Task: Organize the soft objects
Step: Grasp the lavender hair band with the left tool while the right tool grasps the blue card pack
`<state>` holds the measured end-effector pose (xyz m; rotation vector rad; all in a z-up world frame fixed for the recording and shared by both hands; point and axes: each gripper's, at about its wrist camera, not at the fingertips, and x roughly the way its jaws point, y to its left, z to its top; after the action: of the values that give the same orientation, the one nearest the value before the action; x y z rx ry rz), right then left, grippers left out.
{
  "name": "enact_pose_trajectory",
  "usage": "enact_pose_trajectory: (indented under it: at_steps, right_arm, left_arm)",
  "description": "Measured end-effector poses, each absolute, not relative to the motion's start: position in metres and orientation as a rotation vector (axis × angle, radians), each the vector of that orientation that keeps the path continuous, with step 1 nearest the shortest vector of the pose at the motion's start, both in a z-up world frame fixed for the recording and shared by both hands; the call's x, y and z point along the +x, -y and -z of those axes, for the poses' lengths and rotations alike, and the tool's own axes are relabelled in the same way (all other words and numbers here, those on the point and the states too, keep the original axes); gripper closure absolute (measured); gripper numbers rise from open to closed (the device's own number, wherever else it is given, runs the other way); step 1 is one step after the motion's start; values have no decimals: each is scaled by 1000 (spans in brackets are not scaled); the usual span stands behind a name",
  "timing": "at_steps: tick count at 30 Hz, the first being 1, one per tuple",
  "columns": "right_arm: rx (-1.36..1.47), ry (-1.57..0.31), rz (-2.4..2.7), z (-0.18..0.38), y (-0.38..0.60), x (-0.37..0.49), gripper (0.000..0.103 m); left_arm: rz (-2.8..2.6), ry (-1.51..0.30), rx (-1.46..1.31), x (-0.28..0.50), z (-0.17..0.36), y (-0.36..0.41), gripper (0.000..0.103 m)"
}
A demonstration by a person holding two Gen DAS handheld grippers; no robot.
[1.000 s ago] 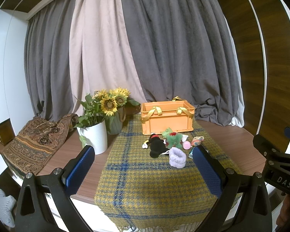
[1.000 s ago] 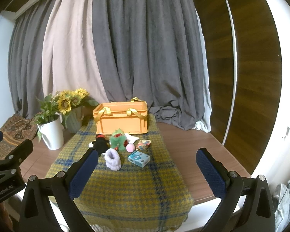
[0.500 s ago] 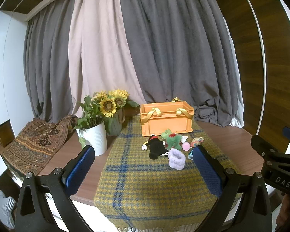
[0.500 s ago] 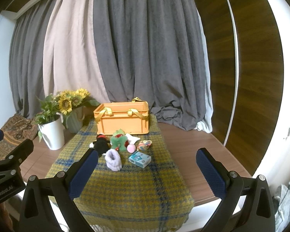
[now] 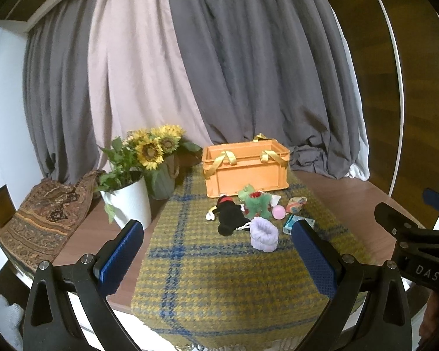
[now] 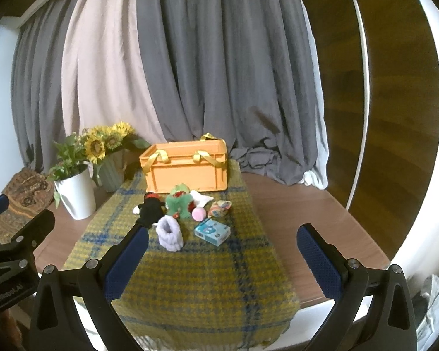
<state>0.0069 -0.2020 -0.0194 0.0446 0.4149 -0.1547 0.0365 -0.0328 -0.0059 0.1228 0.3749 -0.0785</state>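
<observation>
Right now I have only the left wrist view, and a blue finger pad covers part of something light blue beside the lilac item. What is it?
Observer: A flat light blue box, lying on the plaid cloth, apart from the lilac fluffy cuff.
Reviewer: Is the right gripper holding anything?
Observer: No. The right gripper is wide open and empty, short of the toys.
Reviewer: Anything past the table's right edge?
Observer: Crumpled pale fabric lies low beyond the table.
</observation>
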Motion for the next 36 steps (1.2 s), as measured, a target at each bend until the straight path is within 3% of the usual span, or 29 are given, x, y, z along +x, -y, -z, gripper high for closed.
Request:
enact_pose_trajectory:
  at_steps: [10,29,36]
  right_arm:
    - [62,-501,163,53,215,82,0]
    - [-67,-785,63,129,230,215,1]
    - [-119,-868,-103,155,244,251,9]
  left_arm:
    - [170,-439,146,111,44,46,0]
    - [322,-724,202,222,130,88,8]
    - [226,-772,171,236,151,109,10]
